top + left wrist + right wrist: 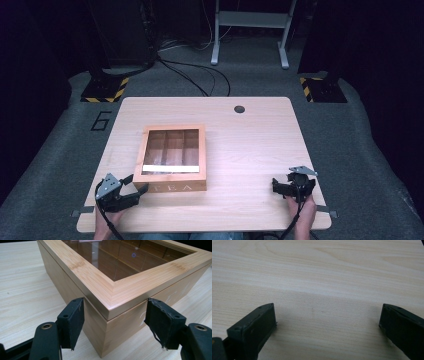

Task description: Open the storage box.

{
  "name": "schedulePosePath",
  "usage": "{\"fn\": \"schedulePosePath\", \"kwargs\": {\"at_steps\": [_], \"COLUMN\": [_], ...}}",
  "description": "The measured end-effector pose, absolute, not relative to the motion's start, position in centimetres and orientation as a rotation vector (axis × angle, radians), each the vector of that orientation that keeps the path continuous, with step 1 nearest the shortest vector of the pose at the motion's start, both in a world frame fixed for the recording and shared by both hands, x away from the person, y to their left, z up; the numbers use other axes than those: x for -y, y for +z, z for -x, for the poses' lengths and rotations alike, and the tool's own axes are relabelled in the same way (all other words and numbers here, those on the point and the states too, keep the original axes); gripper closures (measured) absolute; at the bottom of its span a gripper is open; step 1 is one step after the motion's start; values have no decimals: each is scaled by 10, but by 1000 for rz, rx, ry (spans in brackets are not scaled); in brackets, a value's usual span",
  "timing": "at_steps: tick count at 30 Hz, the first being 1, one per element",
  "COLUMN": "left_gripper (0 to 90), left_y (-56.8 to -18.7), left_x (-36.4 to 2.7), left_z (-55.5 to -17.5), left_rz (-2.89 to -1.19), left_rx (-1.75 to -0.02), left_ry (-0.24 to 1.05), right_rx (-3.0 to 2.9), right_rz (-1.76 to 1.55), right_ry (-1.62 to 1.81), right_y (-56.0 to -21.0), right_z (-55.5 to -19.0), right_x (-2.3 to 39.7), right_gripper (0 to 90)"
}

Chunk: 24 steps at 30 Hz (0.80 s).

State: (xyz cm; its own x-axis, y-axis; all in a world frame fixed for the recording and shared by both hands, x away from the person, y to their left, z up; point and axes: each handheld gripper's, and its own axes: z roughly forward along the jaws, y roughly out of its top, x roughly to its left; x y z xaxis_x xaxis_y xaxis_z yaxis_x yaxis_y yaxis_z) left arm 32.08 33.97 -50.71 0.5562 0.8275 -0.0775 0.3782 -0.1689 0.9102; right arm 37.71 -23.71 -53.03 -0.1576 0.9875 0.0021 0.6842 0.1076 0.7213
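Note:
A bamboo tea box (pixel 172 157) with a glass-panelled lid stands shut on the wooden table (pixel 250 150), left of the middle, with "TEA" on its front face. My left gripper (pixel 135 187) is open at the box's near left corner (pixel 110 315), one jaw on each side of that corner, its pads (pixel 75 320) close to the wood but apart from it. My right gripper (pixel 286 185) rests near the table's front right, open, with bare tabletop (pixel 322 302) between its jaws.
A round cable hole (pixel 239 109) sits near the table's far edge. Beyond the table lie grey carpet, black cables (pixel 200 80), a white frame (pixel 250 30) and two stand bases with yellow-black tape (pixel 105 90).

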Motion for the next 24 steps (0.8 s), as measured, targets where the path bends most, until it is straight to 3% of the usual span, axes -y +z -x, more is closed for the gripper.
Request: {"fn": "schedulePosePath", "kwargs": {"at_steps": [24], "left_gripper": [316], "left_y": [-508], "left_x": [-335], "left_z": [-317], "left_rz": [-1739], "left_rx": [-971], "left_ry": [633], "right_rx": [-1901], "right_rz": [-1623], "right_ry": [812], "right_y": [-530], "right_z": [-377], "right_x": [237], "right_gripper": [3]}}
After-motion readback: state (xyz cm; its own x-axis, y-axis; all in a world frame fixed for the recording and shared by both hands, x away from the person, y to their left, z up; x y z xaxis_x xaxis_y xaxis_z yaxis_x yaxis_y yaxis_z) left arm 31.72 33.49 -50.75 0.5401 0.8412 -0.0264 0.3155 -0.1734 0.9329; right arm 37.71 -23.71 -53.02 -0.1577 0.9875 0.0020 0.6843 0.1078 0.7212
